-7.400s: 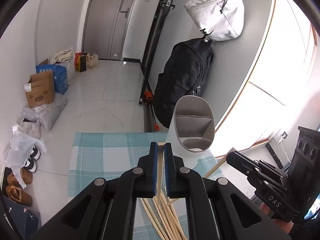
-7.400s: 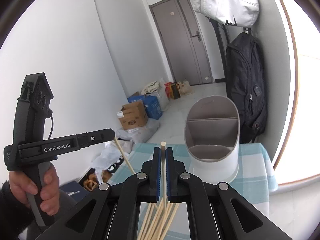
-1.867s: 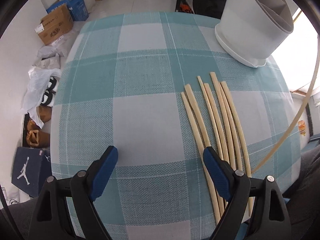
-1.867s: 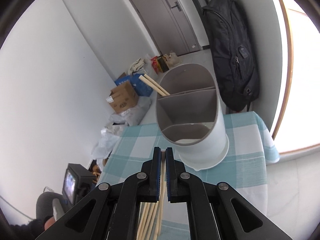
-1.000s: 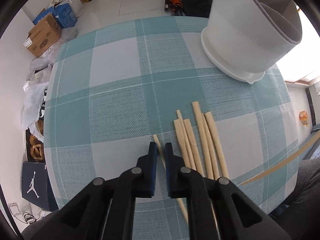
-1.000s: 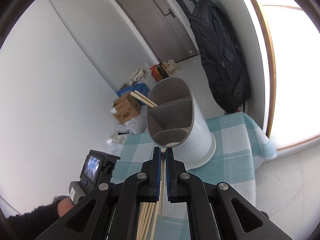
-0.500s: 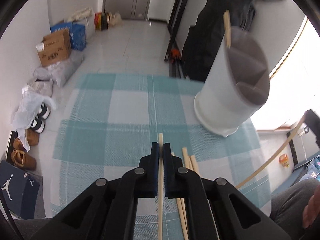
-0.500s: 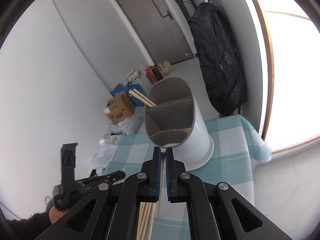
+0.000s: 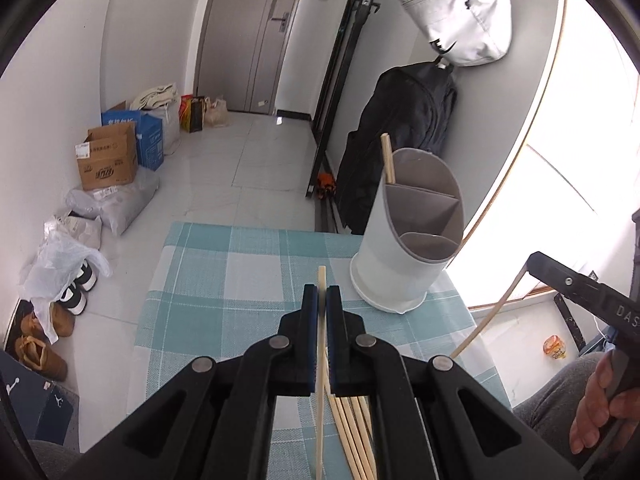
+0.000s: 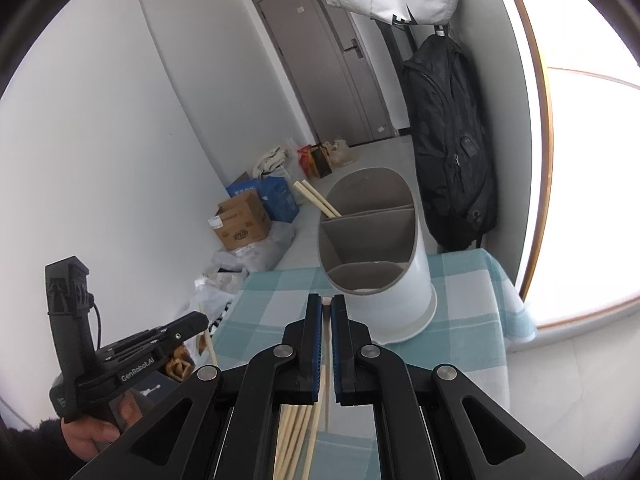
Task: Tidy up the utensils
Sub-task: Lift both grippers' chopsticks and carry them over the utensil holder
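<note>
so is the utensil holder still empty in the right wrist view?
No. Two chopsticks already stand in the far compartment of the utensil holder, leaning out over its rim.

Holder (image 9: pixel 404 256) (far right) — bare cloth (image 9: pixel 224 280) leftward

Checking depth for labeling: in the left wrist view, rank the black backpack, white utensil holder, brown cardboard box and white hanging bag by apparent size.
1. black backpack
2-3. white utensil holder and white hanging bag: alike, unranked
4. brown cardboard box

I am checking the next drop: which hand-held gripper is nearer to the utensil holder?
Right. The right hand-held gripper sits just before the utensil holder; the left hand-held gripper is farther back, to its left.
</note>
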Tool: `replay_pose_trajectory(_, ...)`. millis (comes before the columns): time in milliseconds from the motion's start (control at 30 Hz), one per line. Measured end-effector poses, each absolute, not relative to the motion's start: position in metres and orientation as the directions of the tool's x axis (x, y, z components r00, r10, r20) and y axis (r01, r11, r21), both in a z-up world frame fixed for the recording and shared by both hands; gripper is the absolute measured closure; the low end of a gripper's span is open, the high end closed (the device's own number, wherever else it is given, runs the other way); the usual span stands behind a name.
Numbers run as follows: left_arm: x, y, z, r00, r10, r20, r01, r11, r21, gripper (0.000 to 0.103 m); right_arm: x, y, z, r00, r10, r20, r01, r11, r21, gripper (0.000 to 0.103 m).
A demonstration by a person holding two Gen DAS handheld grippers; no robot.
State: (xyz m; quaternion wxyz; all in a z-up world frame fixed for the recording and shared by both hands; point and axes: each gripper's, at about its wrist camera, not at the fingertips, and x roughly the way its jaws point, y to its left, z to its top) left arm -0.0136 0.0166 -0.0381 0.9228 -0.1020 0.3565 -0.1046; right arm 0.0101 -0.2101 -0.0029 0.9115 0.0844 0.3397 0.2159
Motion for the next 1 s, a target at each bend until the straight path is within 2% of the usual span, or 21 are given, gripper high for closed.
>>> replay_pose_trajectory(333, -0.031, 0.011, -0.012, 0.771, -0.303, -0.56, 0.178, 0.947, -0.267, 0.103, -0.001, -0.196, 0.005, 0.691, 0.447, -0.568, -0.358, 0.894, 0.268, 0.099)
replay_pose_trajectory(600, -0.031, 0.001, 0.003, 0.777, -0.295, -0.556, 0.201, 0.954, -0.224, 0.103, -0.002, -0.198, 0.017, 0.704, 0.445, -0.553, -0.356, 0.896, 0.267, 0.099)
replay_pose_trajectory(1000, -0.012, -0.023, 0.067, 0.777, -0.343, -0.527, 0.282, 0.939, -0.196, 0.103, 0.02, -0.205, 0.076, 0.711, 0.471, -0.522, -0.383, 0.882, 0.274, 0.099)
